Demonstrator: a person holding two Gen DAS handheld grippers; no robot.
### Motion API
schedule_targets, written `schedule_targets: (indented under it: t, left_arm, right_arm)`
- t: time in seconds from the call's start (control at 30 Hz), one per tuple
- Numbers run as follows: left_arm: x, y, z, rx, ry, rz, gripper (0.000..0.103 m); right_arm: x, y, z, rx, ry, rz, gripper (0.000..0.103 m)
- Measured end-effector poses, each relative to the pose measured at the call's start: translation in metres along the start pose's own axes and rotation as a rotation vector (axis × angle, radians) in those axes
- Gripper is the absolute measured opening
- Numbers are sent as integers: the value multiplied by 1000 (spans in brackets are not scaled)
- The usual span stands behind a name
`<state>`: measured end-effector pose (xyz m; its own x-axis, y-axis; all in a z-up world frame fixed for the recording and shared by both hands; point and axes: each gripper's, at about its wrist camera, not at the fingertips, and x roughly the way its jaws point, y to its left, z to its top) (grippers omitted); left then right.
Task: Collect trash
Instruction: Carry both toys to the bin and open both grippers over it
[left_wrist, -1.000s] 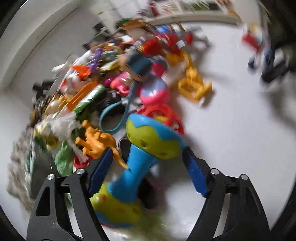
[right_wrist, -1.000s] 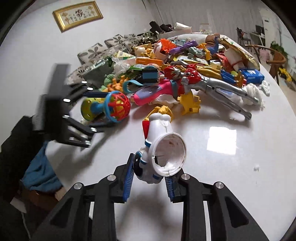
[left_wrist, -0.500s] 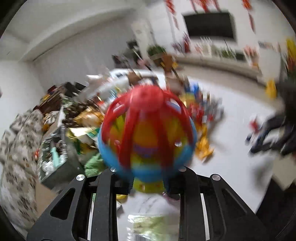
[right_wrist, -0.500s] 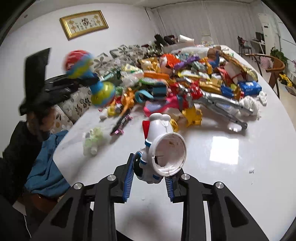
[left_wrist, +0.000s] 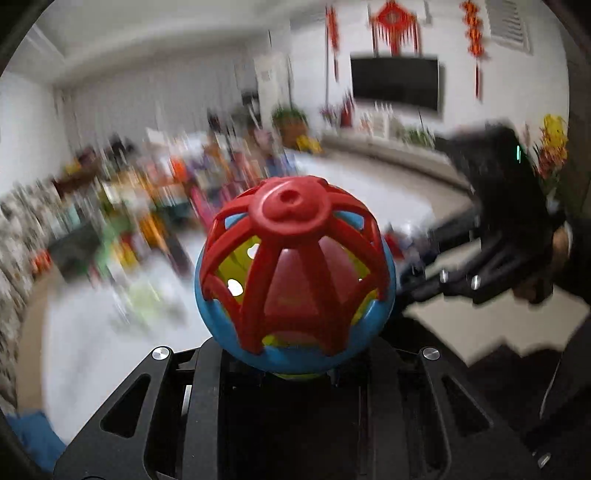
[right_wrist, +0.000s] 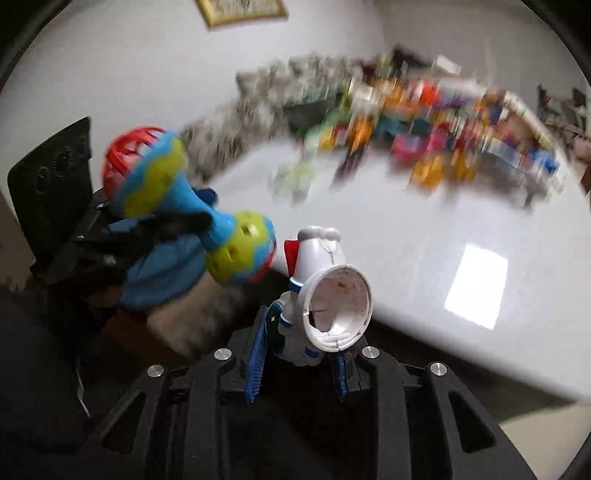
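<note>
1. Blurred heap of colourful toys (right_wrist: 424, 122) crowds the white table (right_wrist: 424, 258).
2. Left gripper (right_wrist: 177, 221) pinches the dumbbell-shaped blue-yellow plastic rattle (left_wrist: 295, 273) off the table's edge, red cage end toward its camera.
3. Right gripper (right_wrist: 299, 365) pinches the white plastic astronaut toy (right_wrist: 321, 295), its open round base facing the camera.

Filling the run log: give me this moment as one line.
left hand-held gripper: shut on rattle | right hand-held gripper: shut on white toy | both lifted off table
</note>
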<state>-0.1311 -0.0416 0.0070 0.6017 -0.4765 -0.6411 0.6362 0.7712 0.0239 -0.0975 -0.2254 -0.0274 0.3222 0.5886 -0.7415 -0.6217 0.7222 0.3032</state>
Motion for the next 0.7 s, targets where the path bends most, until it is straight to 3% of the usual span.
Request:
schedule_targets:
  t: [0.1,0.13,0.17,0.2,0.23,0.33,0.4,0.5,0.57,0.63,0.7]
  left_arm:
    - [43,-8,-48,-33,162,-33,23]
    - [64,-8,-70,-37,224,-43,29]
    - [81,-7,-84,-34,276,-41,47]
    - [97,-8,-98,-31,324,-31,53]
    - [112,-7,-112,-38,366,-37,56]
    - [145,8,-141,-112,483,-53,56]
    - [137,18,-141,-154,479,-49,56]
    - [104,33,-115,-160,371,-32,60]
    - [88,41,-95,-159,302,-34,90]
    - [88,43,-86,-131,286,-40,91]
    - [107,43,-86,-114,337,-74,91]
  right_arm:
    - [46,-8,-36,17,142,4,30]
    - [61,-11,-44,20,185,-2,33]
    - [83,-18,-57,28,242,-17,55]
    - [96,-23,-64,36,271,-28,67]
    - [114,-31,-75,43,308,-40,69]
    - [129,-44,-86,49,371,-92,60]
    - [99,-38,-76,34,312,-69,61]
    - [41,-29,-40,-5,147,-55,71]
    - [15,-34,-13,-6,47,-58,78]
    - [5,-48,16,12,-21,-72,78]
    - [6,-59,32,29,-49,-97,76]
